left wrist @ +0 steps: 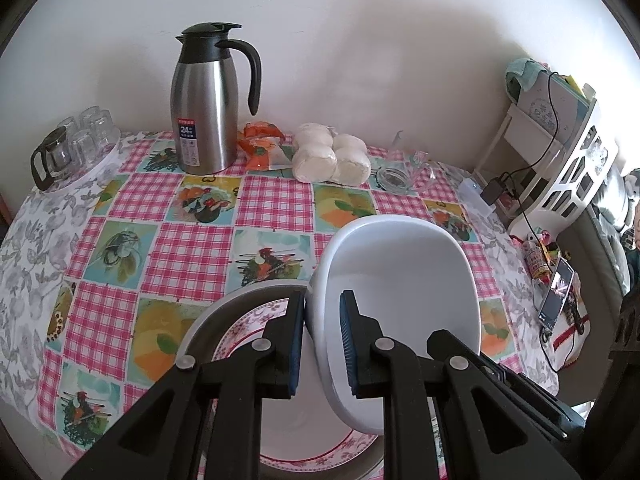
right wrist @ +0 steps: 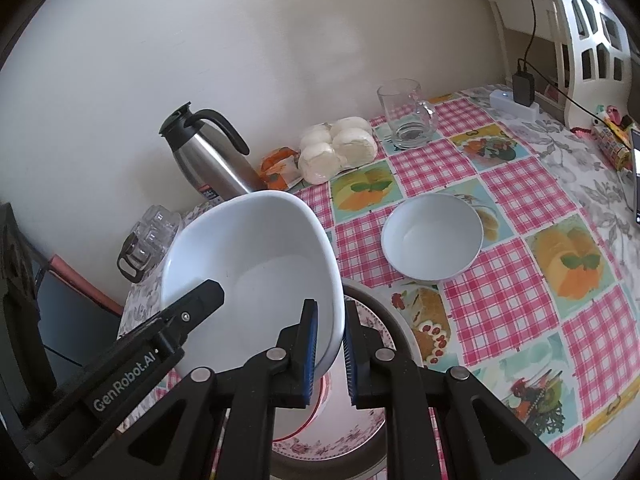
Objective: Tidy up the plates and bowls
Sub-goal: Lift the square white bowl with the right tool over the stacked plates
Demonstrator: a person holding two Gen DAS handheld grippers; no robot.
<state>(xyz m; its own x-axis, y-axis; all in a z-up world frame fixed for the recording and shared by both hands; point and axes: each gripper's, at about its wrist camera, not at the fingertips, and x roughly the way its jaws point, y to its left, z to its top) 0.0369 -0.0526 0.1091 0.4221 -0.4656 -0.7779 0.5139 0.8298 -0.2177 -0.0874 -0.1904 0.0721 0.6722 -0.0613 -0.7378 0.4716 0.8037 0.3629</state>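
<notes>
Both grippers share one big white bowl (right wrist: 256, 276), tilted above the flowered plate (left wrist: 244, 332): left gripper (left wrist: 322, 344) & right gripper (right wrist: 330, 352), jaws nearly closed, each pinching opposite rims. Level it w/ both hands together, lower centred onto plate. Small bowl (right wrist: 432, 236) waits on table (right wrist: 520, 200).

- Large white bowl (right wrist: 256, 272): plain, empty, tilted, raised above the plates, pinched at opposite rims.
- Small white bowl (right wrist: 432, 236): empty, upright on the checked cloth, well apart.
- Floral-rimmed plate (left wrist: 244, 328): lies inside a grey-rimmed plate (left wrist: 208, 316), below the large bowl.
</notes>
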